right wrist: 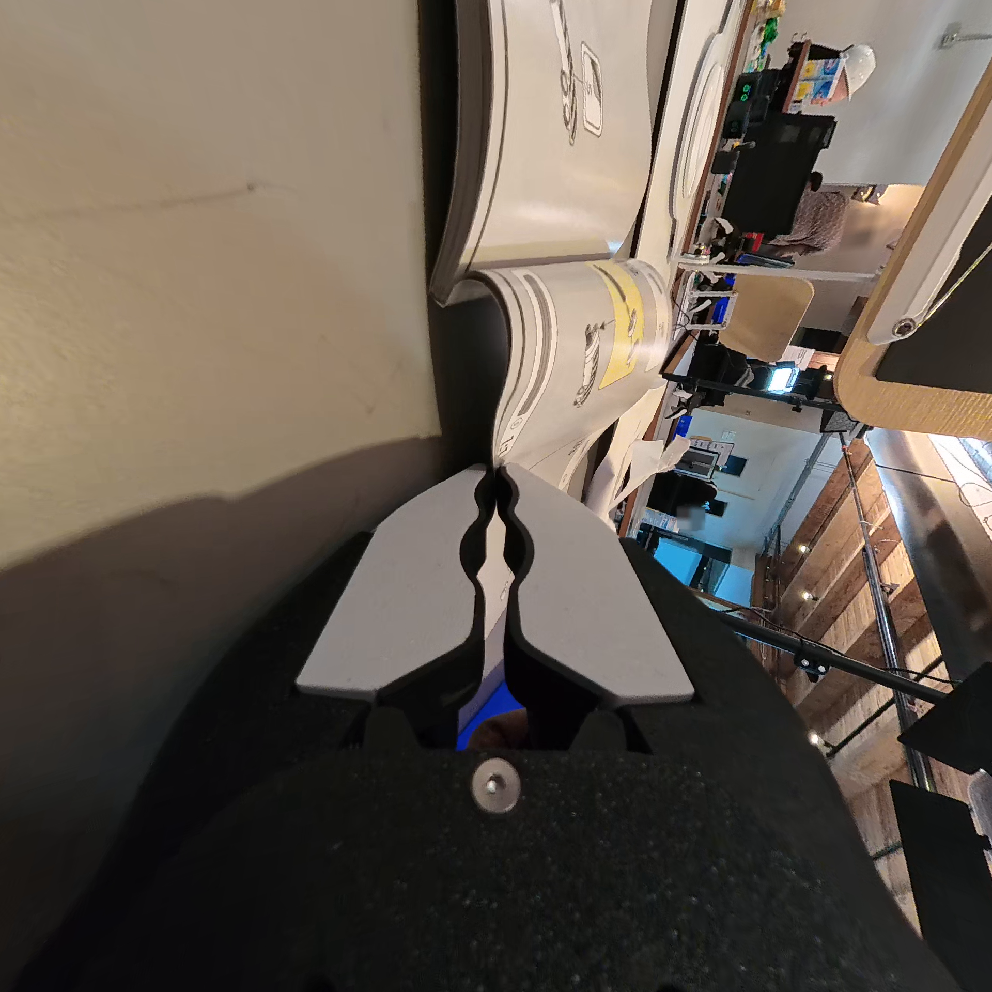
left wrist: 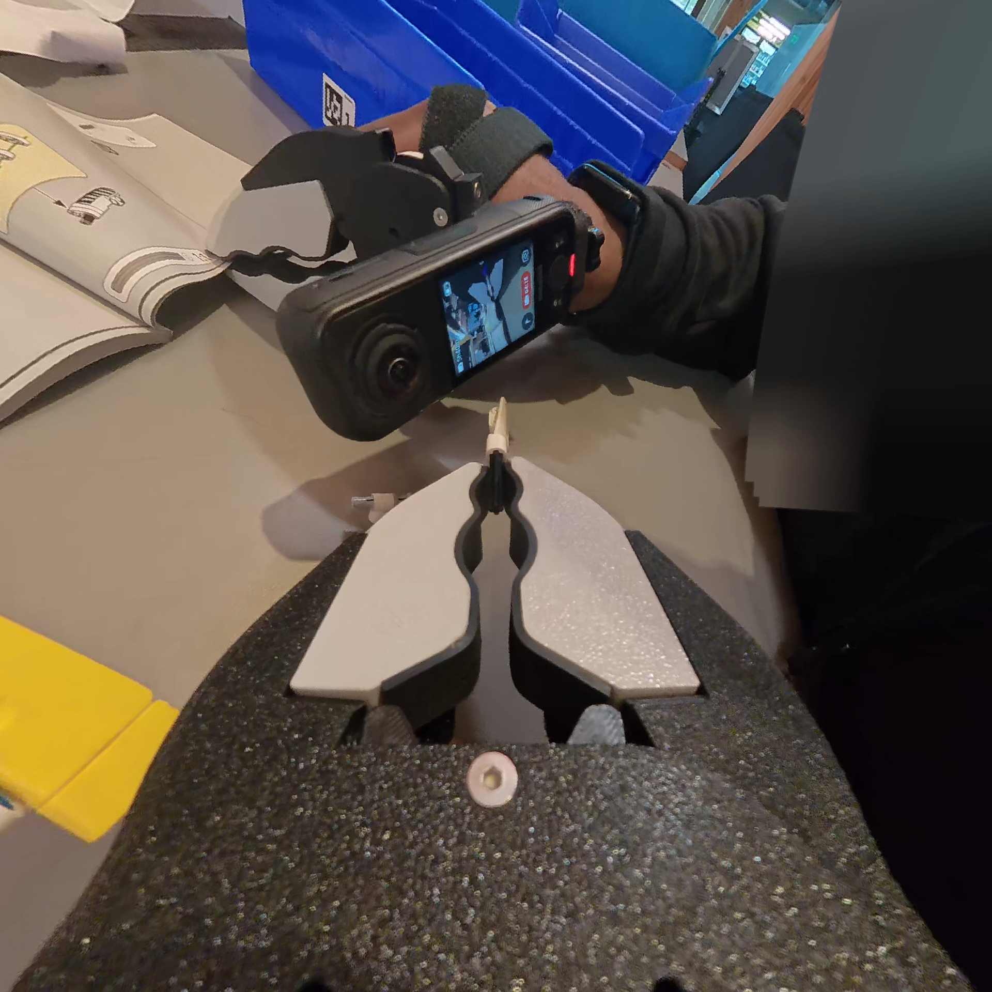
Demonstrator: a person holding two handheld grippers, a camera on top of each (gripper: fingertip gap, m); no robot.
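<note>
My left gripper (left wrist: 498, 468) is shut on a thin black rod (left wrist: 498, 486) that carries a small cream-white part (left wrist: 499, 429) at its far end, held just above the grey table (left wrist: 134, 483). A second small white part with a metal pin (left wrist: 376, 502) lies on the table left of my fingertips. My right gripper (right wrist: 496, 471) is shut on the edge of a page (right wrist: 563, 365) of an open instruction booklet (right wrist: 563, 161) and lifts it into a curl. In the left wrist view the right gripper (left wrist: 225, 252) pinches that page at the booklet (left wrist: 80, 214).
Blue plastic bins (left wrist: 483, 70) stand at the back of the table. A flat yellow piece (left wrist: 70, 741) lies at the left near edge. The black camera (left wrist: 418, 322) on the right gripper and a person's dark-sleeved arm (left wrist: 687, 279) hang close ahead of the left gripper. About 20 centimetres separates my left fingertips from my right.
</note>
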